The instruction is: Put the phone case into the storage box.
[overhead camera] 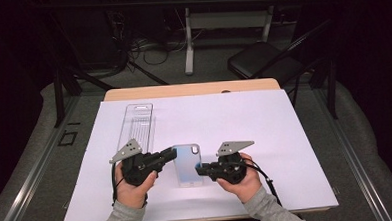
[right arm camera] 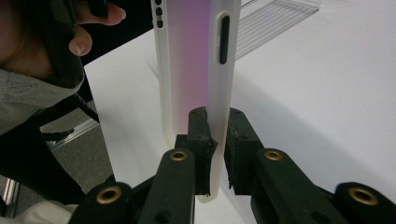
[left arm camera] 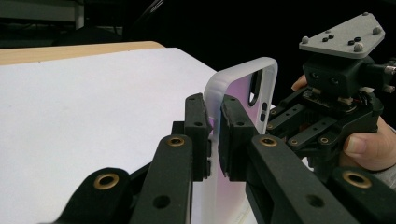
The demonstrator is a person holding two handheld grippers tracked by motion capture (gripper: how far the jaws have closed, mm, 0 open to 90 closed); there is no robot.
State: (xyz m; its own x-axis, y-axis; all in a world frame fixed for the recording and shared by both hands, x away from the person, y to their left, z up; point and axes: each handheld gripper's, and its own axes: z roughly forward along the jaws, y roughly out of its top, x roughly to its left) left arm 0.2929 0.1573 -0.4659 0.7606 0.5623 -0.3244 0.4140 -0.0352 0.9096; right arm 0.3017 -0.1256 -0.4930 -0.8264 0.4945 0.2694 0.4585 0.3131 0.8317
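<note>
- Left hand-held gripper (overhead camera: 172, 153): clamped on the phone case (overhead camera: 187, 163) at its 9 o'clock edge.
- Right hand-held gripper (overhead camera: 199, 169): clamped on its 3 o'clock edge, above the worktop (overhead camera: 264, 122).

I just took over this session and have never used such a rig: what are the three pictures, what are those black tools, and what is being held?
No robot arm here: a person sits at the table and holds a two-jaw tool in each hand. The high view looks down from above; the left gripper shows on its left, the right gripper on its right. The other two pictures come from cameras riding on each gripper, looking along its own black jaws.

A white sheet covers the table. On it lies a clear plastic package, beyond the left hand.

Both grippers are shut on one thing: a translucent phone case with a purple tint. The left gripper pinches one side rim, the right gripper the opposite rim.
</note>
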